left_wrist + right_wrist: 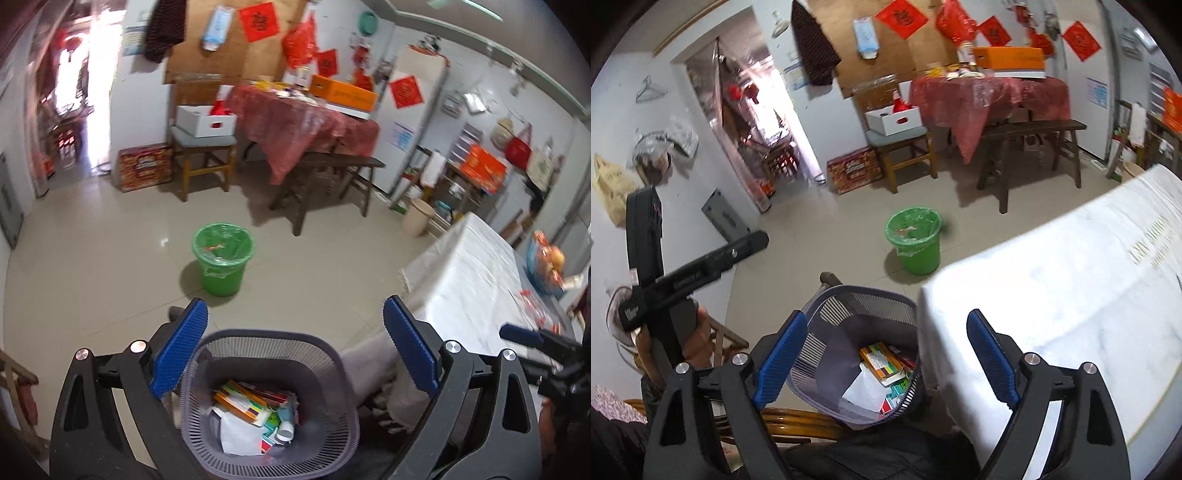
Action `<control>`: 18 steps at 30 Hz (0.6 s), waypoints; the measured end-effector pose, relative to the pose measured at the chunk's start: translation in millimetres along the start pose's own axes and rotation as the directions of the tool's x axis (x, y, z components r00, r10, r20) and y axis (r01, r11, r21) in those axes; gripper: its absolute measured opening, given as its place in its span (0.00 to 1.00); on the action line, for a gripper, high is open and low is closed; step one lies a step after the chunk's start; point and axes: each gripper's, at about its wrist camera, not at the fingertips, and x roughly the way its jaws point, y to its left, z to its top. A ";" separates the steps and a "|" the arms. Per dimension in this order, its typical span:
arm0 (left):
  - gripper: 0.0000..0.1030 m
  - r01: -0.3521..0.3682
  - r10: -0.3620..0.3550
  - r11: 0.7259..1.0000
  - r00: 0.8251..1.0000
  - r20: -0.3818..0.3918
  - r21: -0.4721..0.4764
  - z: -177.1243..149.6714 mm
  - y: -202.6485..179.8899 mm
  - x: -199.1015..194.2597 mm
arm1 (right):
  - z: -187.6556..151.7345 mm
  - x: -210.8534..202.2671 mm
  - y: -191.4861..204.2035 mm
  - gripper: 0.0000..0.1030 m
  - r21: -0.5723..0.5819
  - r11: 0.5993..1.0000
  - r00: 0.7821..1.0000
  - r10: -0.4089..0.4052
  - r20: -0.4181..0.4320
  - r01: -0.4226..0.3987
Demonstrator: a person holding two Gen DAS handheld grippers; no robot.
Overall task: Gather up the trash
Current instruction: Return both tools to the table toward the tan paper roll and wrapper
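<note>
**Meanwhile, both jaws stood apart above the mesh basket**

Directly below the left gripper [295,347], the grey mesh wastebasket [271,402] sat framed between its two blue pads, whose jaws stood wide apart and clamped nothing. The right gripper [886,354] likewise had its jaws spread with nothing between the pads; in its view the same basket lay toward the left pad, tucked against the edge of the white-covered tabletop [1071,280].

Inside the basket lay the collected trash [255,417]: a colourful striped carton, a crumpled white sheet, a small white bottle and other wrappers, piled on the bottom.

Farther out on the tiled floor [110,266] stood a green bucket [221,258] lined with a green bag, with a small scrap visible inside it, well apart from the basket.
</note>
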 end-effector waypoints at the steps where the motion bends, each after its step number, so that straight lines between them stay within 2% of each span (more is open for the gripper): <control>1: 0.90 0.009 -0.009 1.000 1.000 -0.003 0.012 -1.5 -7.5 -0.1 | -1.1 -6.5 -5.4 0.84 0.006 1.000 1.000 -0.007 0.010 0.007; 5: 0.91 0.068 -0.066 0.995 0.997 -0.031 0.069 -8.3 -42.5 1.8 | -7.9 -31.5 -21.3 0.86 0.009 0.999 0.997 -0.054 0.062 0.054; 9: 0.91 0.108 -0.101 0.987 0.993 -0.062 0.119 -16.6 -73.5 6.3 | -18.3 -66.7 -48.7 0.89 0.052 0.992 0.985 -0.117 0.130 0.111; 14: 0.91 0.160 -0.137 0.968 0.982 -0.127 0.193 -28.9 -116.6 20.7 | -41.5 -111.5 -98.5 0.91 0.160 0.969 0.956 -0.220 0.196 0.190; 18: 0.91 0.199 -0.156 0.942 0.973 -0.172 0.270 -37.0 -155.3 33.5 | -70.5 -149.1 -148.8 0.92 0.279 0.923 0.916 -0.331 0.225 0.265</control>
